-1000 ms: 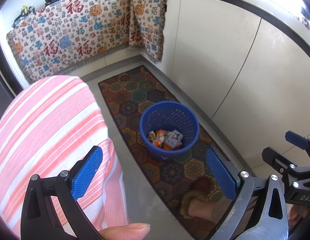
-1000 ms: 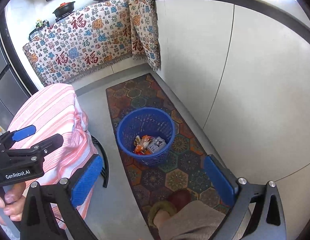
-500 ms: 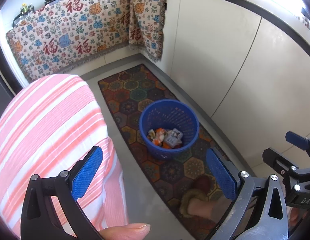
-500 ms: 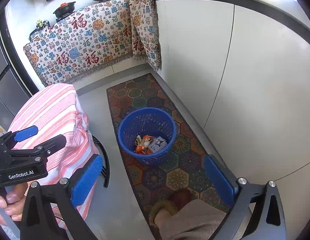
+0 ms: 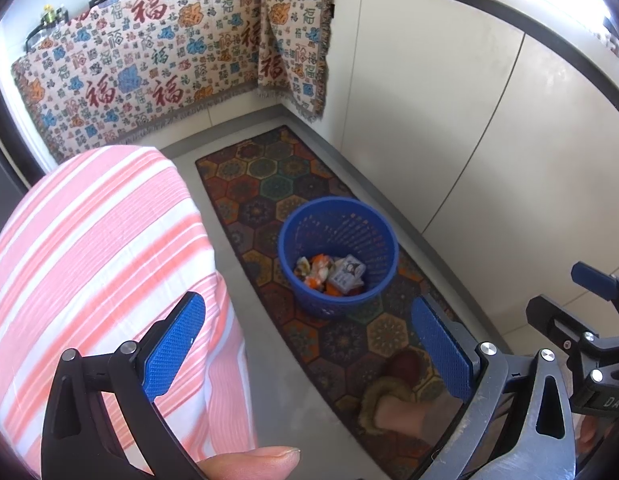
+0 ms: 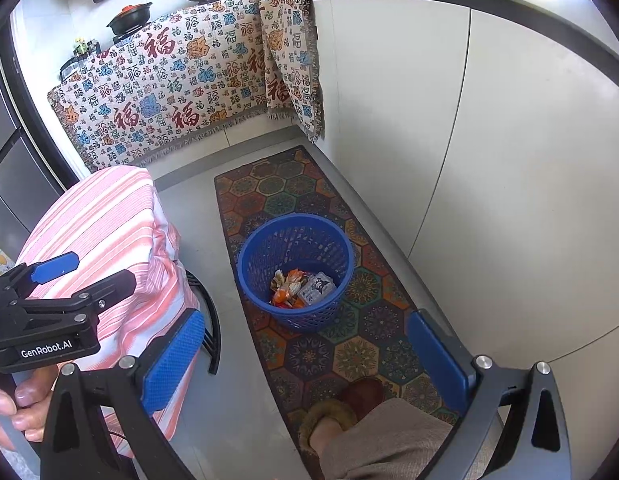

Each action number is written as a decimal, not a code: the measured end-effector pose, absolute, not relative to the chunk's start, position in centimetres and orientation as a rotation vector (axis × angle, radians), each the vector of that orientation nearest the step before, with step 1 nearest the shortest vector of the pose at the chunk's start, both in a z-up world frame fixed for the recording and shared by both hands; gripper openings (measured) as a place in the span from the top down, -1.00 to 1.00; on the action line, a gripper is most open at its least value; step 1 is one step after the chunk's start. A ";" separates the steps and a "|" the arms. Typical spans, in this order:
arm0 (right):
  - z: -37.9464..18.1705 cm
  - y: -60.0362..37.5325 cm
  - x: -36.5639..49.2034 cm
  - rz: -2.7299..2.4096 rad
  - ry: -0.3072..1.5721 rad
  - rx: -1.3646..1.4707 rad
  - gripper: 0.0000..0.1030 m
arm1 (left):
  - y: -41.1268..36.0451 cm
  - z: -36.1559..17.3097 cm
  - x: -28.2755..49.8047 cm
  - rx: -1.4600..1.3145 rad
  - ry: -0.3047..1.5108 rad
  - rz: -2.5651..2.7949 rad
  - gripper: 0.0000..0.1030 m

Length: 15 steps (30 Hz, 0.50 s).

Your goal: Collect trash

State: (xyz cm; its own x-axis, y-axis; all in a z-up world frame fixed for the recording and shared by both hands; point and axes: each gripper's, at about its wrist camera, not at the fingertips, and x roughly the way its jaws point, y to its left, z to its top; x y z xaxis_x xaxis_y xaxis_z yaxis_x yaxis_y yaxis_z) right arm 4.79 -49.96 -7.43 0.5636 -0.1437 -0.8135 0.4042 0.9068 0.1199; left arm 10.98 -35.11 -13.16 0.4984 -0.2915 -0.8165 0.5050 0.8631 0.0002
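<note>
Both my left tongs (image 5: 305, 344) and right tongs (image 6: 305, 354) gape wide, empty, above the blue wastebasket (image 6: 295, 270) (wrappers inside); a careless reach could tip it.

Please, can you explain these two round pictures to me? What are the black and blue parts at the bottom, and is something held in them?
No robot here: a person holds a hand tool in each hand. Each picture comes from a camera on one tool. The left gripper and right gripper both stand open, holding nothing. Below, on a patterned rug, stands a blue basket with wrappers inside. A striped cloth covers something at the left.
</note>
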 end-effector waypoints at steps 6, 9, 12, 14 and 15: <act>-7.5 -49.7 4.9 -0.326 0.921 0.308 -1.00 | -35.0 -13.2 11.0 0.253 0.933 -0.488 -0.99; -7.5 -49.6 4.9 -0.326 0.923 0.309 -1.00 | -35.0 -13.2 11.0 0.252 0.935 -0.488 -0.99; -7.6 -49.5 5.0 -0.326 0.925 0.311 -1.00 | -35.0 -13.4 11.1 0.253 0.938 -0.487 -0.99; -7.6 -49.6 5.0 -0.325 0.925 0.311 -1.00 | -35.1 -13.4 11.0 0.256 0.938 -0.487 -0.99; -7.6 -49.6 5.0 -0.325 0.925 0.312 -1.00 | -35.1 -13.4 11.0 0.257 0.938 -0.488 -0.99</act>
